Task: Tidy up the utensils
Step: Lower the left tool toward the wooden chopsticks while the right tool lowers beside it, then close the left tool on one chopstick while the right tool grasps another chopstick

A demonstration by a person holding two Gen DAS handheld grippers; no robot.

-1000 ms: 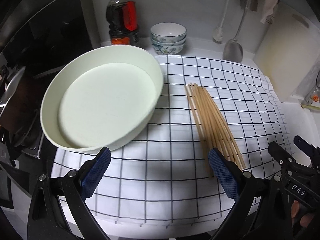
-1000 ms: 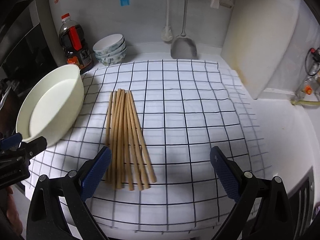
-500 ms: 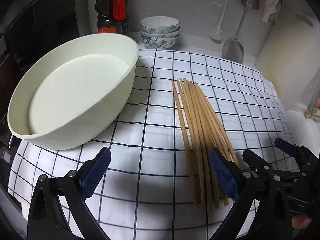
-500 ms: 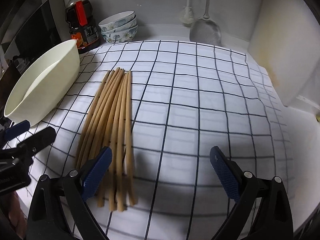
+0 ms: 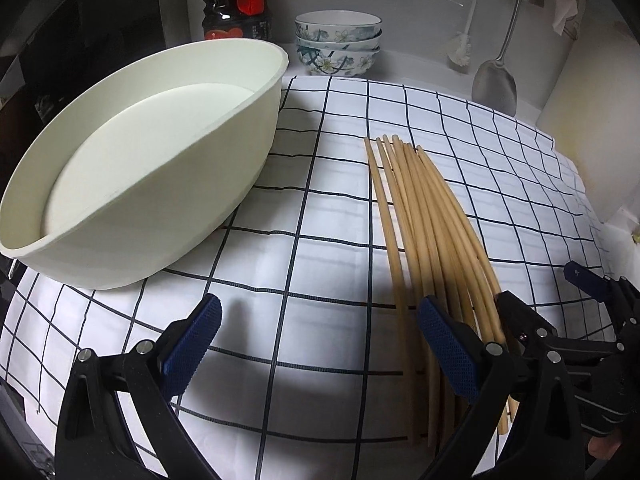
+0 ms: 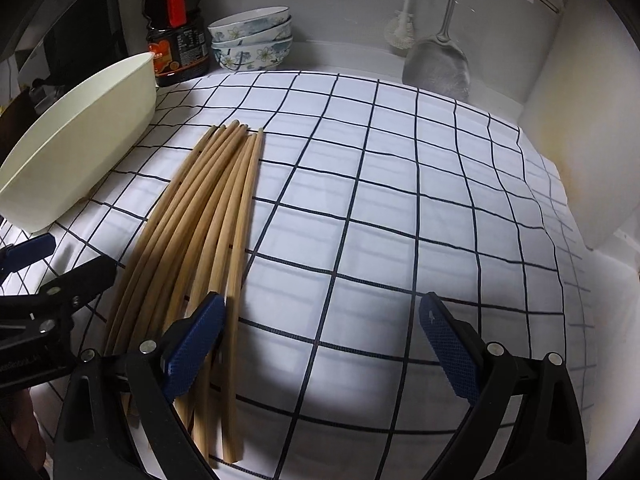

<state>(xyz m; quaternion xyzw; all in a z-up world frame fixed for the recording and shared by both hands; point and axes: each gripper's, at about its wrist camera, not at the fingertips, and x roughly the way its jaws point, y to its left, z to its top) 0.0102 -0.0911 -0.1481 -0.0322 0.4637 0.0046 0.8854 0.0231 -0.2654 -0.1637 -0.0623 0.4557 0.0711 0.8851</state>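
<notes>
A bundle of wooden chopsticks [image 5: 424, 236] lies on a white checked cloth [image 5: 320, 184] spread over the table [image 6: 592, 272]; the sticks run side by side from near the middle of the cloth toward its near edge, their far tips close together and their near ends slightly fanned; a cream oval basin [image 5: 132, 168] sits on the cloth's left side, just beside the sticks but apart from them. The left hand-held gripper [image 5: 320, 344] is spread wide, low over the near edge of the cloth; its right finger [image 5: 448, 344] stands over the near ends of the sticks, its left finger over bare cloth; nothing is held. The right hand-held gripper [image 6: 320, 340] is likewise wide and holds nothing; its left finger [image 6: 192, 344] overlaps the near ends of the same bundle, its right finger over bare cloth. At the far edge, by the wall, stand a dark bottle [image 6: 176, 40] with a red label and a stack of flowered bowls [image 6: 252, 40]; a metal spatula [image 6: 436, 64] and a white brush [image 6: 400, 32] hang on the wall; a pale cutting board [image 5: 592, 112] leans at the right edge.
</notes>
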